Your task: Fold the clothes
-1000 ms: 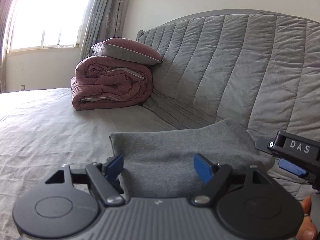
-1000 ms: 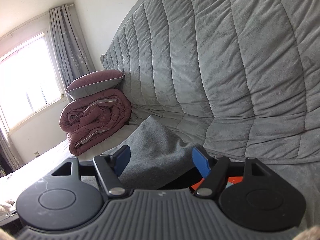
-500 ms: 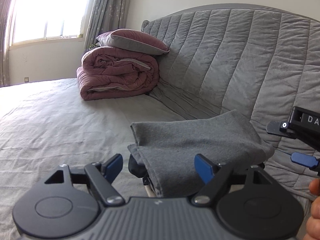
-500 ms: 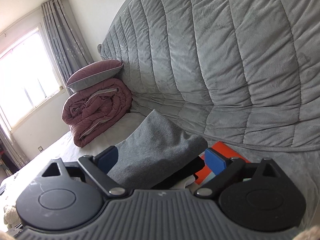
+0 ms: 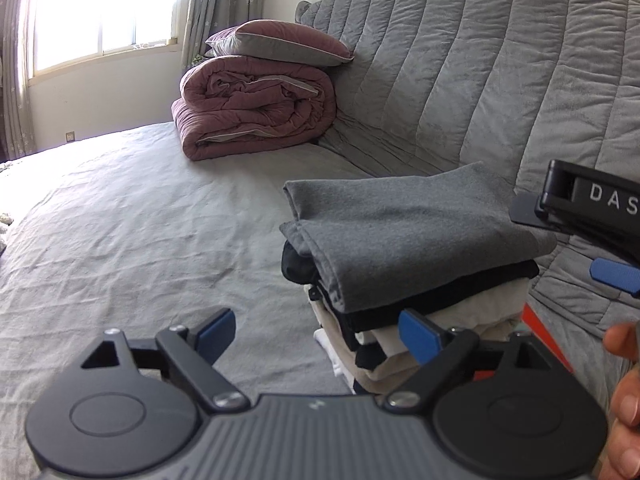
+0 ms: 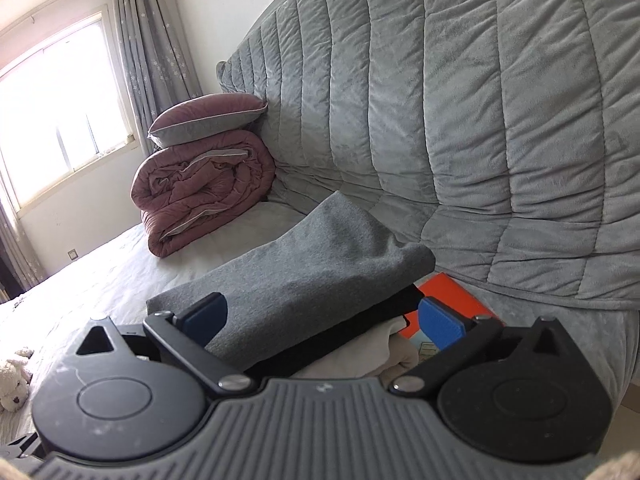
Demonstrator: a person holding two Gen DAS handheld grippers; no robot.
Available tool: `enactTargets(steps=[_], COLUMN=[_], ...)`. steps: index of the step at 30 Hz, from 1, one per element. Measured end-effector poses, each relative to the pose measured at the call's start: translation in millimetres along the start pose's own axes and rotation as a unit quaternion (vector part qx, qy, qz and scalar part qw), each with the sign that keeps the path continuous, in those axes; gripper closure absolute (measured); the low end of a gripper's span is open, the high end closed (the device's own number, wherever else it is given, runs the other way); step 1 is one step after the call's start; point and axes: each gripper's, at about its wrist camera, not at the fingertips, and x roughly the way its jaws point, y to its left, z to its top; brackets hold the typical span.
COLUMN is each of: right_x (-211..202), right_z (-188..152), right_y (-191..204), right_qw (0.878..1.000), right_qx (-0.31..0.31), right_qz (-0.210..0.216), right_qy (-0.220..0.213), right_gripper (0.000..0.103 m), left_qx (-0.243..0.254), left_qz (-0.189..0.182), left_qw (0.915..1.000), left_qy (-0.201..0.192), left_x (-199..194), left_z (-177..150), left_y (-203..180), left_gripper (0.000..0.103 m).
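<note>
The folded grey garment (image 5: 404, 236) lies on top of the stack of folded clothes (image 5: 420, 320) beside the quilted headboard (image 5: 500, 80); placing looks finished. Left gripper (image 5: 316, 330) and right gripper (image 6: 322, 314) are both spread and hold nothing. I judge the next move calls for fetching another unfolded garment, none being visible here.

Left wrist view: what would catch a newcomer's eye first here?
The stack of folded clothes on the bed, near the quilted grey headboard, topped by a folded grey garment. Farther back, a rolled maroon comforter with a pillow on it sits near the window. Both the left gripper and right gripper have open, empty jaws.
</note>
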Motion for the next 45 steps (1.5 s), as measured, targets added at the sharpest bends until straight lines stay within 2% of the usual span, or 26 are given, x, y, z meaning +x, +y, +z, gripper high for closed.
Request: enactTargets(steps=[7, 15, 17, 25, 40, 45], right_x=[-9.9, -14.1, -12.9, -2.9, 2.1, 2.3], right_z=[-1.0, -14.0, -18.4, -32.8, -40.8, -43.5], right_y=[9.6, 21.4, 24.3, 26.7, 29.0, 31.1], right_qw=[0.999, 0.995, 0.993, 0.990, 0.985, 0.983], right_qx=[-0.050, -0.093, -0.107, -0.117, -0.136, -0.145], right_qz=[-0.020, -0.040, -0.043, -0.059, -0.091, -0.097], right_qy=[-0.008, 0.020, 0.032, 0.053, 0.051, 0.051], right_gripper=[0.000, 0.000, 0.000, 0.000, 0.000, 0.000], left_qx=[0.004, 0.005, 0.014, 0.028, 0.025, 0.017], left_qz=[0.020, 0.025, 0.031, 0.053, 0.047, 0.037], left_qw=[0.9998, 0.9997, 0.9994, 0.9982, 0.9982, 0.9989], left_qy=[-0.003, -0.001, -0.003, -0.010, -0.028, -0.021], left_x=[-13.4, -25.8, -28.3, -32.3, -28.8, -25.9], left_z=[-9.5, -19.8, -23.4, -36.0, -44.4, -46.7], left_y=[12.5, 11.1, 9.3, 9.5, 7.2, 11.4], left_gripper=[0.012, 0.011, 0.008, 0.006, 0.002, 0.001])
